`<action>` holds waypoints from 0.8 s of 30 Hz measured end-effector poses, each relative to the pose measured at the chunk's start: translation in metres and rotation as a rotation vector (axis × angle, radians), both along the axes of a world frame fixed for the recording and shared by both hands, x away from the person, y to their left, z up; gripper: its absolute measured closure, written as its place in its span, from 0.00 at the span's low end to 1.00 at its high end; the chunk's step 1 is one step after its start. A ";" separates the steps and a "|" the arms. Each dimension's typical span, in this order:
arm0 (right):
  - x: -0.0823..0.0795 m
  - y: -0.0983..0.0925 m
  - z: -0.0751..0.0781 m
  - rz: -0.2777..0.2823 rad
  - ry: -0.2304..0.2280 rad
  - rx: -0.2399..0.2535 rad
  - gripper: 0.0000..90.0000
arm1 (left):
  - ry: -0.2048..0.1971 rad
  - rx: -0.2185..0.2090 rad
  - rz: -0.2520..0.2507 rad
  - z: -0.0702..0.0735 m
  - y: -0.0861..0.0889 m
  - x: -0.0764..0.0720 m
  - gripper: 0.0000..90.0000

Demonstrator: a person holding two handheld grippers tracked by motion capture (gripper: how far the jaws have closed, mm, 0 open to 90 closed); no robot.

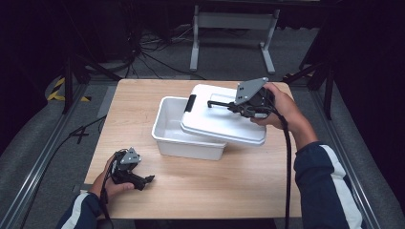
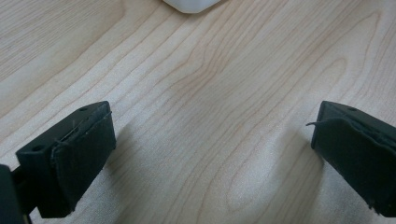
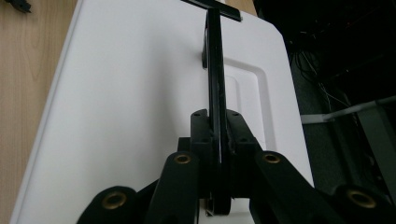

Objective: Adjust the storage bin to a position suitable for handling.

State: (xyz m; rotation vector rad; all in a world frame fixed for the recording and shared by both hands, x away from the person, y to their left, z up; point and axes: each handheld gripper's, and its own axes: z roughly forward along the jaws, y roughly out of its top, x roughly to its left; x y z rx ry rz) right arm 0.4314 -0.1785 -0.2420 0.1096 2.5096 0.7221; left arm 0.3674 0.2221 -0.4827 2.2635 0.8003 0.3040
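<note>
Both jaws of the right gripper (image 3: 212,135) are pinched tight on the lid's black handle (image 3: 214,70), holding the white lid (image 1: 224,117) tilted over the white bin (image 1: 184,133). Left gripper (image 2: 212,154) sits wide open, empty, on the wooden table (image 1: 229,186).

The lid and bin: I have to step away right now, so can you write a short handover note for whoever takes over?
Right gripper: shut on the lid's black handle, holding the white lid tilted over the bin's right side.
Left gripper: open, nothing between its jaws, resting low over the table at front left.
White bin: mid-table, partly uncovered.
Done: lid gripped.
Left: lid not seated on the bin, nor set down.
</note>
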 end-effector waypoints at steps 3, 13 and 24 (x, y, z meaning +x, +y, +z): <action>-0.004 -0.009 0.001 -0.008 -0.004 -0.001 0.93 | -0.001 0.001 -0.001 0.000 0.000 0.000 0.00; -0.016 -0.047 0.000 -0.045 -0.030 0.005 0.93 | -0.003 0.002 0.000 0.000 0.000 0.000 0.00; -0.030 -0.087 -0.002 -0.088 -0.034 0.041 0.93 | -0.004 0.005 -0.001 0.000 0.000 0.000 0.00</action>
